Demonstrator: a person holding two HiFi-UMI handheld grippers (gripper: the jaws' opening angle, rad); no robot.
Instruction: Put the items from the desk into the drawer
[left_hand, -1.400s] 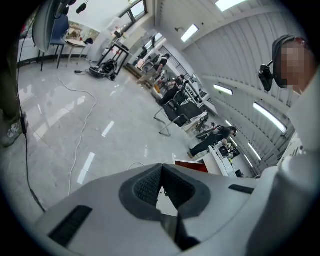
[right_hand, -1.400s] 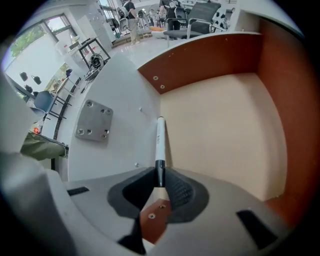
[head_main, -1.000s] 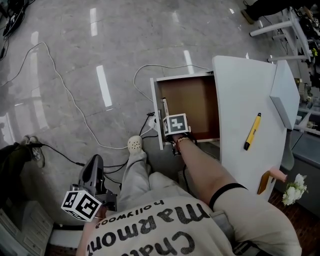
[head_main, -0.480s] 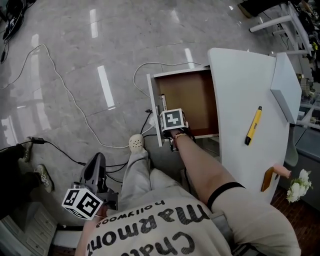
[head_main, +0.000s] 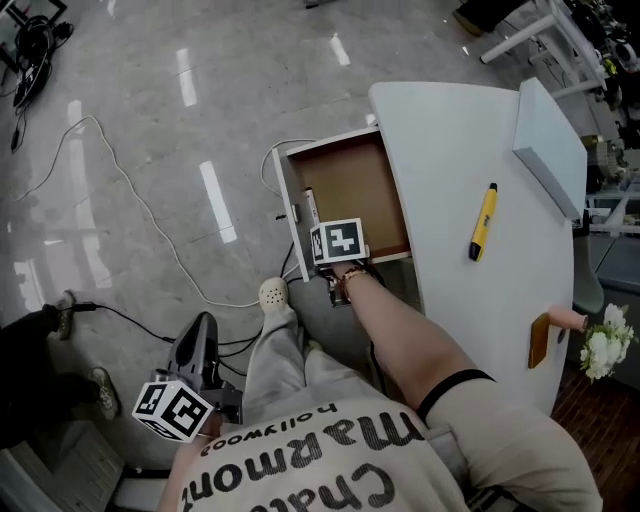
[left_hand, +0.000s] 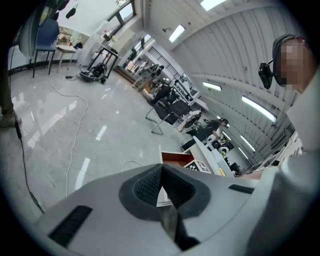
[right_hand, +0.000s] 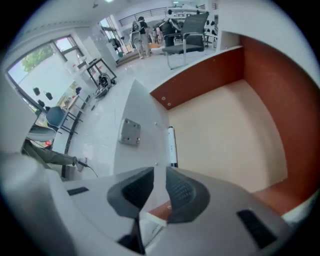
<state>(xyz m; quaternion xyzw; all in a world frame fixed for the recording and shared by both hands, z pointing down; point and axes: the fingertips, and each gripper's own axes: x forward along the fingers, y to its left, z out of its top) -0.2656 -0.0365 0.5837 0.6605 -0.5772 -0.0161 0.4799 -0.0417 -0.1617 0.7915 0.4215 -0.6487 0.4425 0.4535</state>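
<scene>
Yellow pen (head_main: 483, 221) lay on the desk (head_main: 450, 130), well apart to the right of the right gripper (right_hand: 159, 176), its long axis running away from us, roughly along the side of the open drawer (head_main: 350, 185); that gripper hung over the drawer's near corner, jaws slightly apart with nothing between; we judged it far nearer than the left gripper (left_hand: 161, 172), jaws together, low at our left side.

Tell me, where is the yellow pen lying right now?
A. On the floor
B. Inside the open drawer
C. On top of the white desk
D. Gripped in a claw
C: the yellow pen lies flat on the white desk, to the right of the open drawer in the head view.
</scene>
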